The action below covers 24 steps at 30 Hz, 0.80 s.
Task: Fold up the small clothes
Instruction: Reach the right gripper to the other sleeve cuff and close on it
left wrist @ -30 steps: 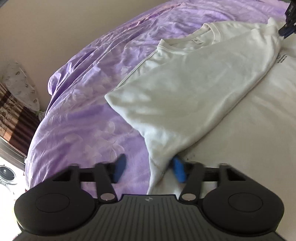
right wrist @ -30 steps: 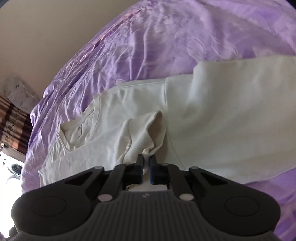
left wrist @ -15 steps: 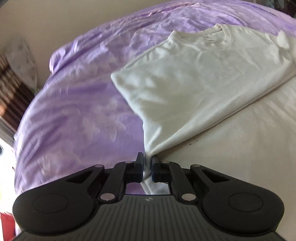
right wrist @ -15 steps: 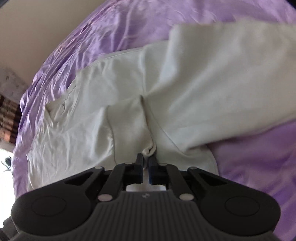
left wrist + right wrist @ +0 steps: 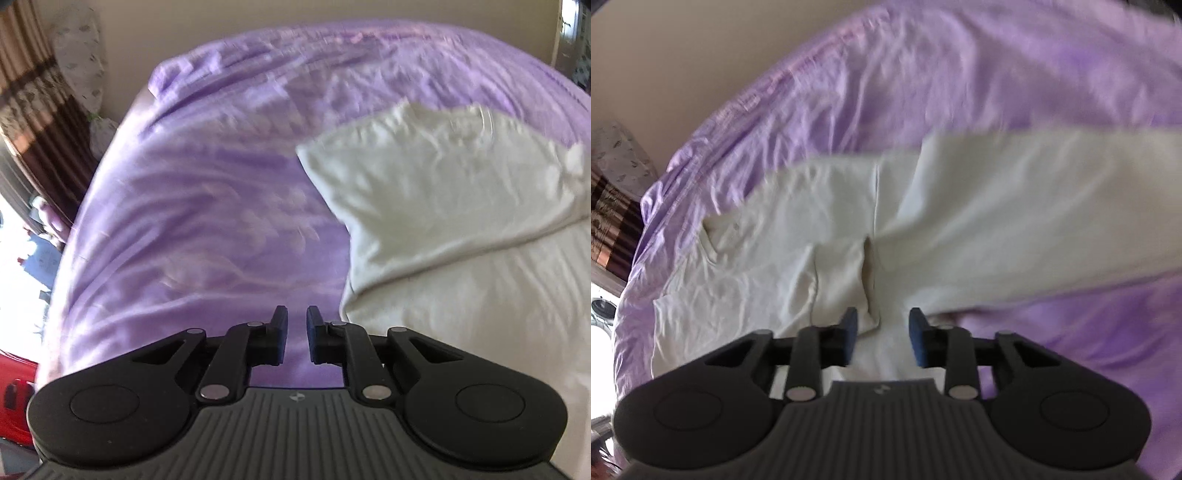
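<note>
A white t-shirt (image 5: pixel 443 192) lies on the purple bedspread (image 5: pixel 203 203), one side folded over its wider lower part (image 5: pixel 480 314). My left gripper (image 5: pixel 297 314) hovers over bare bedspread just left of the shirt's edge. Its jaws are opening, a narrow gap shows and nothing is between them. In the right wrist view the t-shirt (image 5: pixel 960 214) spreads across the bedspread (image 5: pixel 960 74), with a sleeve (image 5: pixel 842 273) folded onto it. My right gripper (image 5: pixel 882 317) hangs above the sleeve's tip. Its jaws are opening, and the cloth lies loose under the gap, free of the pads.
A brown striped curtain (image 5: pixel 33 122) and a patterned white cover (image 5: pixel 79 62) stand beyond the bed's left side. A red object (image 5: pixel 14 384) sits low at the left edge. A beige wall (image 5: pixel 683 55) runs behind the bed.
The left gripper let go of the shirt's edge and moved up and left, off the cloth. The right gripper opened and released the sleeve, which now lies on the shirt.
</note>
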Each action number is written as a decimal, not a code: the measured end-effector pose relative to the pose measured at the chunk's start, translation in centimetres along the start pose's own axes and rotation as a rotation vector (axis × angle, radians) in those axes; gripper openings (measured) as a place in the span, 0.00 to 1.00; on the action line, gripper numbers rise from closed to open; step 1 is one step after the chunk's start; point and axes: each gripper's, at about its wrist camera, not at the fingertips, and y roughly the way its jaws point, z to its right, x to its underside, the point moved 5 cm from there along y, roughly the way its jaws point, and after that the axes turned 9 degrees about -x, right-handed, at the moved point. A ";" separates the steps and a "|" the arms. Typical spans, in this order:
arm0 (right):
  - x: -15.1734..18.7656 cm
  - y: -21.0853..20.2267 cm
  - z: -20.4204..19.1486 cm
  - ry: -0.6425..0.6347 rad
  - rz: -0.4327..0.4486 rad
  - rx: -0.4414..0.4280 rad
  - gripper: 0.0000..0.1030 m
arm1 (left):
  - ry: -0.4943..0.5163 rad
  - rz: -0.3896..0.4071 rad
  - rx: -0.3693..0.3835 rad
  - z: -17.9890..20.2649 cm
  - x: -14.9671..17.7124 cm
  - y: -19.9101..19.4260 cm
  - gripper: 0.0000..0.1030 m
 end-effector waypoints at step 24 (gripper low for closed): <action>-2.5 -23.8 15.2 0.018 0.228 0.358 0.69 | -0.168 0.082 0.147 4.4 -6.5 -8.3 0.40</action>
